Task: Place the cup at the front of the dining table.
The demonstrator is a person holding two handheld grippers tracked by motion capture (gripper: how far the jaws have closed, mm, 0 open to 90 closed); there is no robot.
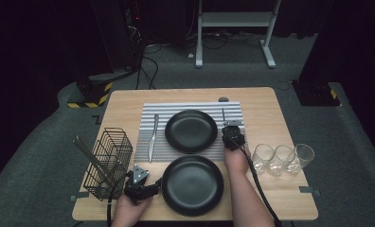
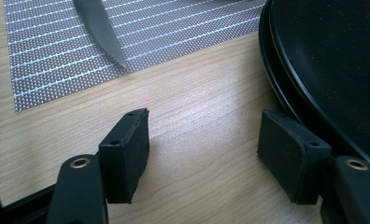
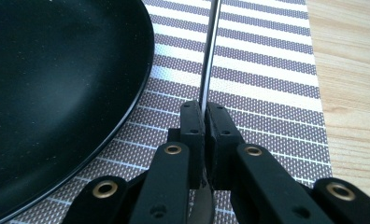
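1. The left tool (image 2: pixel 204 156) stands wide and empty on the tabletop (image 1: pixel 271 123), just beside the near black plate (image 1: pixel 192 184).
2. The right tool (image 3: pixel 204 121) is clamped on a thin metal utensil (image 3: pixel 210 51) (its far end unclear), over the striped placemat (image 3: pixel 267 70) beside the far plate (image 1: pixel 191 131).
3. A knife (image 1: pixel 153 136) lies left of that plate.

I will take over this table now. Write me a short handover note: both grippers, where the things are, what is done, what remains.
Right gripper: shut on a thin metal utensil, on the striped mat right of the far plate.
Left gripper: open, holding nothing, on the table left of the near plate.
Done: knife lies left of the far plate.
Left, probably: release the utensil, then set the near plate from the rack; the glasses wait at right.
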